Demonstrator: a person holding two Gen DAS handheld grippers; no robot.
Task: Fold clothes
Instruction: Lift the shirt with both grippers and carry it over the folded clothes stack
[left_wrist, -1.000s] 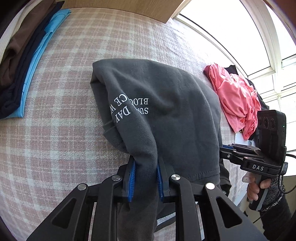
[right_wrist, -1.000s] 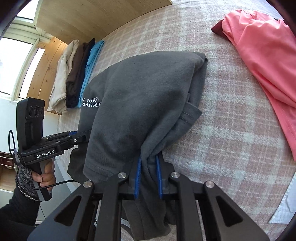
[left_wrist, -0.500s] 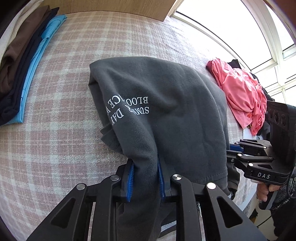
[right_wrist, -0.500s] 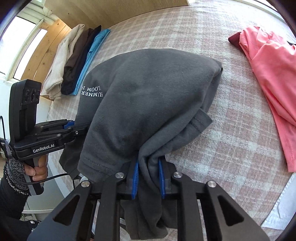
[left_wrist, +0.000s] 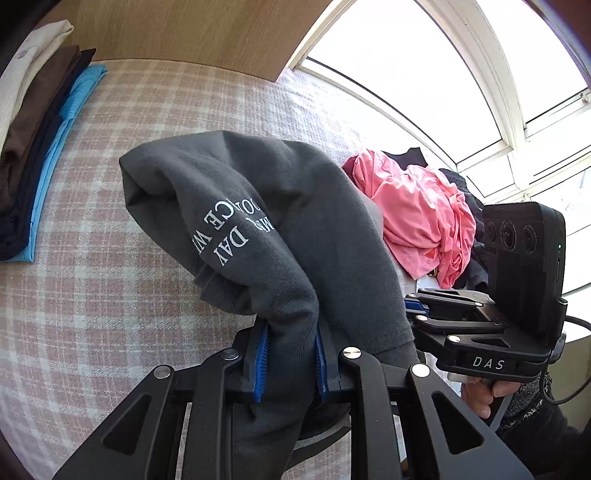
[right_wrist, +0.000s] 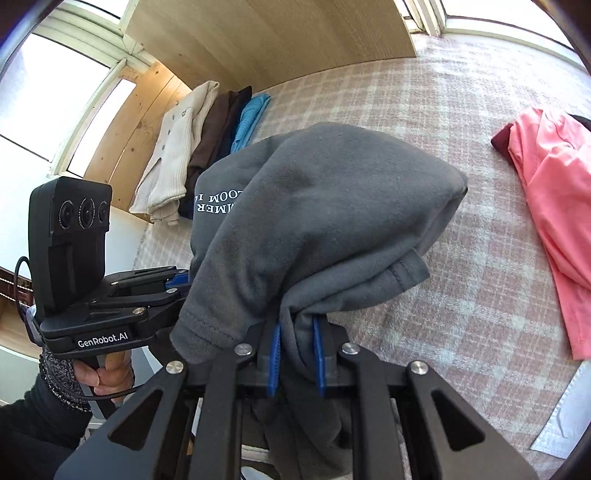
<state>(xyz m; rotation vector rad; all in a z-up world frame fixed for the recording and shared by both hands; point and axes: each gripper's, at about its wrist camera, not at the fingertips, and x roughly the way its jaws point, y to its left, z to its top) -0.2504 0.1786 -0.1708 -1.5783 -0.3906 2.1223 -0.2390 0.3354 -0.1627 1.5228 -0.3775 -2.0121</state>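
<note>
A dark grey sweatshirt (left_wrist: 280, 206) with white lettering hangs folded over, its far fold resting on the pink plaid bed cover (left_wrist: 92, 295). My left gripper (left_wrist: 290, 362) is shut on one bunched edge of it. My right gripper (right_wrist: 297, 356) is shut on the other edge of the sweatshirt (right_wrist: 332, 206). Both hold the cloth raised near the bed's front edge, close side by side. Each gripper shows in the other's view: the right gripper (left_wrist: 417, 314) and the left gripper (right_wrist: 177, 280).
A row of folded clothes (right_wrist: 207, 144), cream, brown, navy and blue, lies at the back left by the wooden headboard (right_wrist: 280, 48). A crumpled pink garment (left_wrist: 417, 214) lies on dark clothes at the right. A white cloth (right_wrist: 565, 417) lies at the front right.
Both grippers have lifted and pulled back with the sweatshirt, so more of it hangs off the bed and the headboard and windows have come into view.
</note>
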